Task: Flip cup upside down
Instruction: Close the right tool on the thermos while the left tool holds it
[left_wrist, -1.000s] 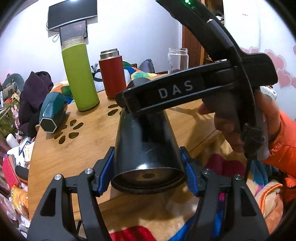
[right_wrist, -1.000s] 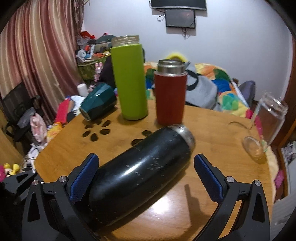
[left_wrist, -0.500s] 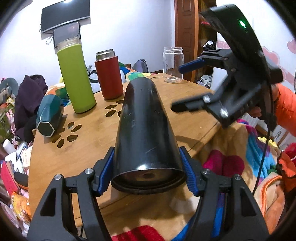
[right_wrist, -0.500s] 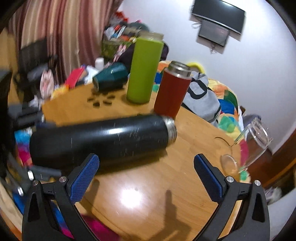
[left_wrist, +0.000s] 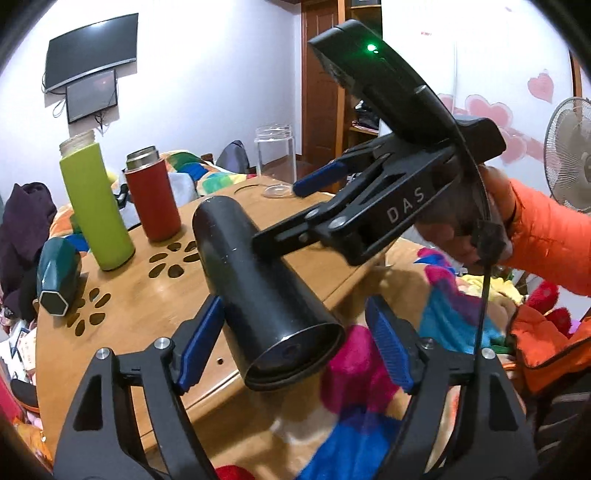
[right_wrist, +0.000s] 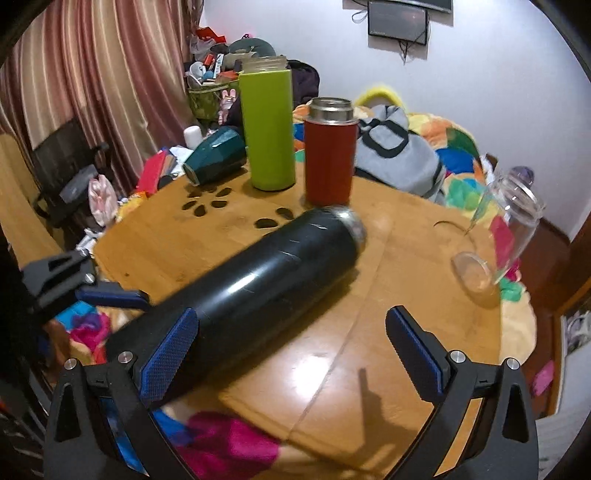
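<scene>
The black cup is a long dark flask lying on its side over the front edge of the wooden table, base end toward the left camera. My left gripper is open; its left pad is close to the cup, the right pad stands apart. My right gripper is open above the cup; its left pad is near the cup's side. In the left wrist view the right gripper reaches in over the cup.
A green bottle, a red flask and a teal cup lying down are at the table's back left. A glass jar and its lid sit at the right. A colourful blanket lies below the table edge.
The left gripper has opened and let go of the cup, which has swung so its base points right. The right gripper has come back over the cup, open.
</scene>
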